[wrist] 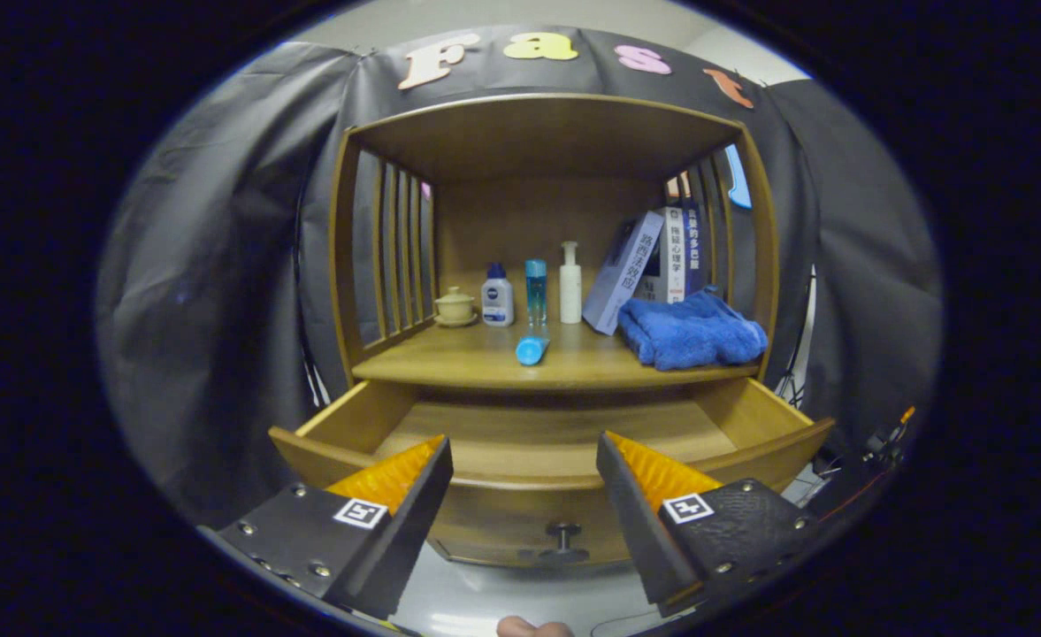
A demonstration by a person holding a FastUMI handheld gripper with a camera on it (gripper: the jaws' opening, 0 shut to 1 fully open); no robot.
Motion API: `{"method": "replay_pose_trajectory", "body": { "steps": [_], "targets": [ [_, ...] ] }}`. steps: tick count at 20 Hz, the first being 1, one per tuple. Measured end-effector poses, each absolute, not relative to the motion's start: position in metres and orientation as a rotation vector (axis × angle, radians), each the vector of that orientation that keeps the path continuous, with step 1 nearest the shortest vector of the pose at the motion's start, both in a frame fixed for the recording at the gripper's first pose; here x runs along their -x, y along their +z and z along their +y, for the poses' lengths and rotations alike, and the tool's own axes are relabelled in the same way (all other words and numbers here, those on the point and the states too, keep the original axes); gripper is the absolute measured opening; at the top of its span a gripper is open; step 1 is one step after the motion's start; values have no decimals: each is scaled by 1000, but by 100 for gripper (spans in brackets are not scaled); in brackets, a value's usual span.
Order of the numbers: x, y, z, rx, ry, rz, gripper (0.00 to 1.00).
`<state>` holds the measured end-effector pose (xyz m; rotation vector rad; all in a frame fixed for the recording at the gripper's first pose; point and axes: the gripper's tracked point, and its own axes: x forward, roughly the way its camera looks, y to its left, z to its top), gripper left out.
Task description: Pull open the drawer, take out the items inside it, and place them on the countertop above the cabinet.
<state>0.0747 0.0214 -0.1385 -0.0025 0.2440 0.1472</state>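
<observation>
Fingers (524, 460) spread wide, holding nothing; I see the open drawer (555, 438) just ahead, its bare floor running crosswise.

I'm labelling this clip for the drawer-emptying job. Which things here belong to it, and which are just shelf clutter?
Job: drawer, pulled open; its knob; countertop; gripper, open, empty, just before the drawer.

Clutter: blue towel, books, white pump bottle, lidded cup.

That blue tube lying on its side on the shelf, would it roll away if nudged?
Probably. The blue tube looks round and lies flat near the shelf's front edge, above the open drawer, so a sideways nudge could roll it. It seems small and light. The open tool touches nothing.
</observation>
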Motion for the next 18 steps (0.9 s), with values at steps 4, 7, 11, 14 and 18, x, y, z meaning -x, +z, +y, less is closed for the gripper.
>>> {"method": "replay_pose_trajectory", "body": {
  "steps": [4, 7, 11, 14, 18],
  "targets": [
    [-68, -172, 16, 0, 156, 264, 97],
    [-60, -185, 8, 26, 148, 264, 97],
    [-46, -197, 5, 49, 141, 258, 97],
    [-34, -210, 8, 35, 142, 274, 97],
    [-15, -227, 14, 15, 173, 311, 97]
  ]
}}
